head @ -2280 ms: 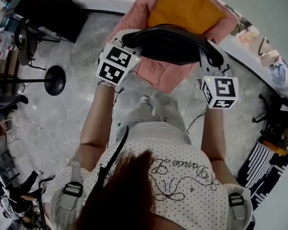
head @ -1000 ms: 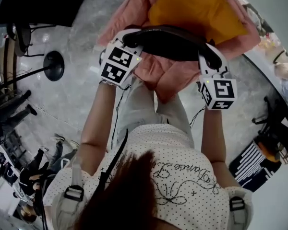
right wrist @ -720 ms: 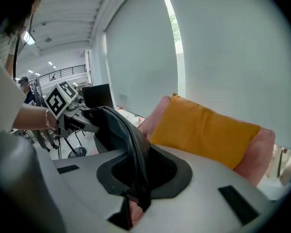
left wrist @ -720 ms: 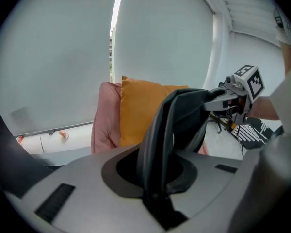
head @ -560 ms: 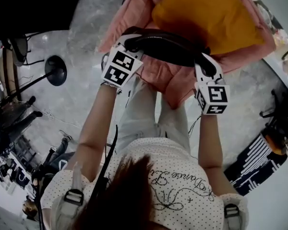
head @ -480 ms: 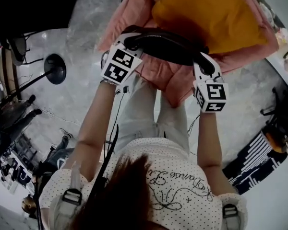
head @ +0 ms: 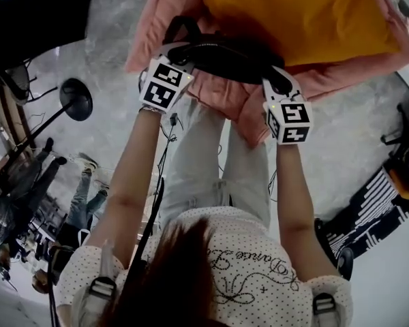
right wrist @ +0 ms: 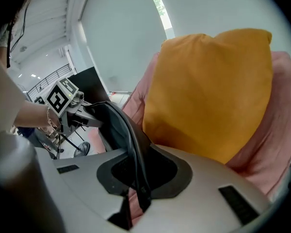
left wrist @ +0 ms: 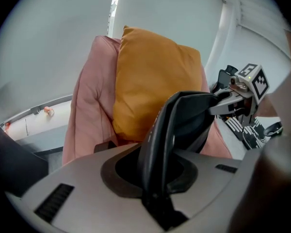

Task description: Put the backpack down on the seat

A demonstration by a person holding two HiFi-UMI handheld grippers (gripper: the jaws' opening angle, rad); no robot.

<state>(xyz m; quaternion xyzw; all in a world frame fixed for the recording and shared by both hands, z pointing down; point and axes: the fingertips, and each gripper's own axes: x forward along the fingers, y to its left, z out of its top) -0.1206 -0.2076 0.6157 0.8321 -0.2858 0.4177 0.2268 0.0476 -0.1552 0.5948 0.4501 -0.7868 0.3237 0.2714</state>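
Grey stone floor (head: pixel 116 39) all round; pink seat (head: pixel 221 94) w/ orange cushion (head: pixel 300 12) at 12 o'clock. Black backpack (head: pixel 225 50) hangs over seat's front edge, not yet down. Left gripper (head: pixel 174 50) at 11 and right gripper (head: pixel 276 80) at 1 each clamp one end. Best: carry fwd to 12, lower level, release once seat bears weight.

The backpack (head: pixel 225 50) hangs between the left gripper (head: pixel 179 52) and the right gripper (head: pixel 275 82), over the front of the seat (head: pixel 221 94); a cushion (head: pixel 300 12) lies behind it on the seat.
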